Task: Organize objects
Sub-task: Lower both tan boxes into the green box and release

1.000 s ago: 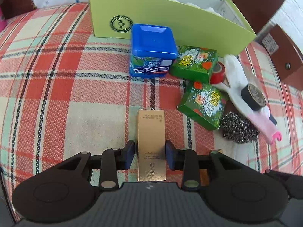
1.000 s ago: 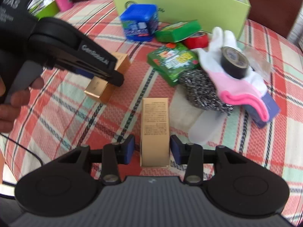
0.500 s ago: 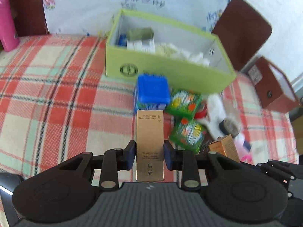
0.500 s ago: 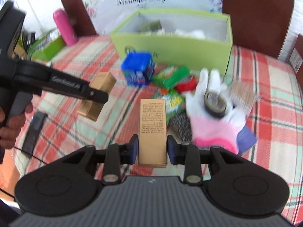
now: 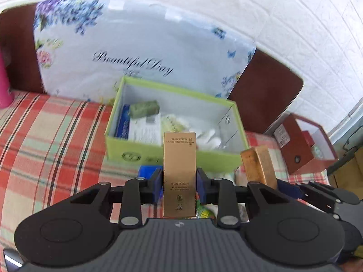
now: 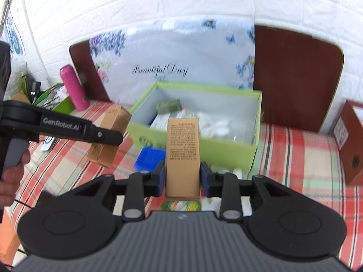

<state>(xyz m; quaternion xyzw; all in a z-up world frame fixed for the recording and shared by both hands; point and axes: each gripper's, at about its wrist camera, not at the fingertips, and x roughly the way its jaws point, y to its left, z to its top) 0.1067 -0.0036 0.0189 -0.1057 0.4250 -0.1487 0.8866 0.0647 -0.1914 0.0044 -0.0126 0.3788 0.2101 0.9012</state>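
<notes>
Two gold cartons, one clamped in my left hand-held gripper [image 5: 179, 179], one in my right hand-held gripper [image 6: 182, 176], aloft before the green box [image 6: 226, 146]; converging paths risk collision.

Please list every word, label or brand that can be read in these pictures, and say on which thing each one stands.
"Beautiful Day": script on the floral white bag behind the open green cardboard box.
"GenRobot.AI": white letters on the black left gripper's finger, right wrist view.
Gold carton in the left gripper: print too small to read.
Gold carton in the right gripper: text block blurred.
Round logo on the green box front: unreadable.
</notes>
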